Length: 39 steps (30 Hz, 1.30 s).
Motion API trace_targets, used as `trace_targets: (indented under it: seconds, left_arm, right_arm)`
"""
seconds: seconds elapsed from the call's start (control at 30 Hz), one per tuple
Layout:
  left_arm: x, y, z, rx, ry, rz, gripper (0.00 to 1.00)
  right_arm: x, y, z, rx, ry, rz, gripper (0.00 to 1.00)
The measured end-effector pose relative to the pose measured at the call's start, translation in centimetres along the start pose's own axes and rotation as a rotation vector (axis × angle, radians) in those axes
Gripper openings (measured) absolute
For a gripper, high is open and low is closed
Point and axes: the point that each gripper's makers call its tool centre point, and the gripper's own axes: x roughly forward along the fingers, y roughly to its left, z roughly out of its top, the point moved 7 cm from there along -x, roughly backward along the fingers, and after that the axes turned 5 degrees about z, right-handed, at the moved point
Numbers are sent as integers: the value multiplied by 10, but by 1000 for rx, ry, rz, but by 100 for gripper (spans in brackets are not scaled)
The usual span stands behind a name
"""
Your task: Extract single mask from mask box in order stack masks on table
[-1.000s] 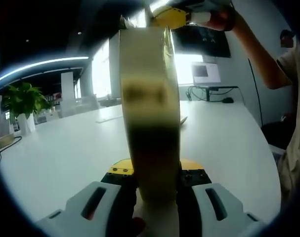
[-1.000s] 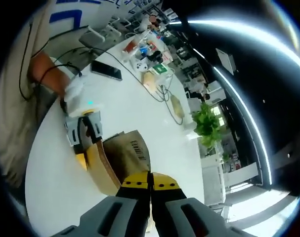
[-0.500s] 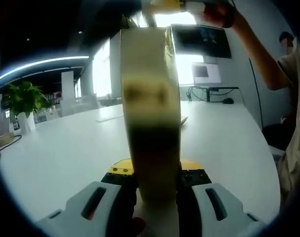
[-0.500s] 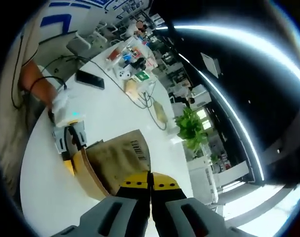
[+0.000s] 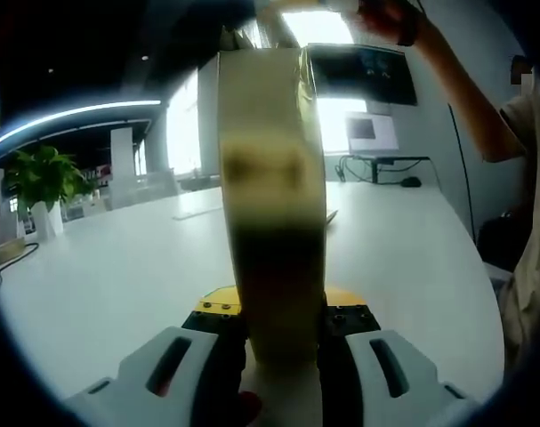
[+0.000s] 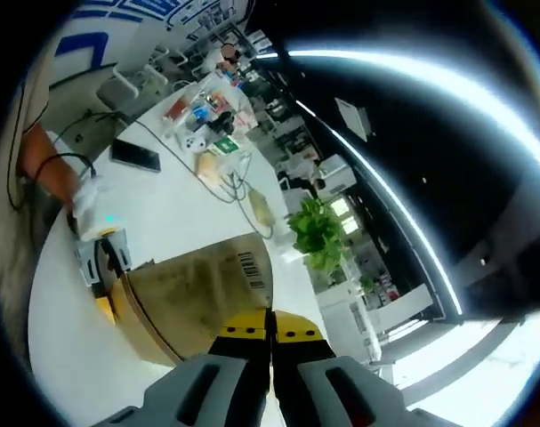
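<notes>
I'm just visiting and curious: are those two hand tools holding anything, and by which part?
The left gripper clamps the tan cardboard mask box by its lower edge. The right gripper looks shut; anything between its fingers cannot be told.

The box (image 6: 194,298) looks like matt brown cardboard. The table (image 5: 109,267) is smooth, white, faintly glossy. The gripper (image 5: 278,334) bodies look like grey plastic.

white table (image 5: 118,267), phone (image 6: 134,157), cables (image 6: 238,169)

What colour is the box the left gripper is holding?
Brown cardboard; the box shows best in the right gripper view, barcode visible.
</notes>
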Motion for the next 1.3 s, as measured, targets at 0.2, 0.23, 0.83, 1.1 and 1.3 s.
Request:
trace_targets:
  seconds: [0.2,0.23,0.83,1.1,1.3]
  left_arm:
    - [0,0,0,1,0,0,21]
    - [0,1,0,1,0,0,21]
    - [0,1,-1,2,1,1,21]
    - [0,-1,0,3,4,2,21]
    - [0,-1,0,5,5,1,21]
  right_arm:
    - [-13,-13,-5,23,-6,-55,0]
    - [-16,-13,-5,21,-4,-62,0]
    - [-44,-42,-60,38,157,-259,0]
    - [-39,-32,-90,73,224,-244,0]
    - [-27,-22,-116,73,307,-223,0]
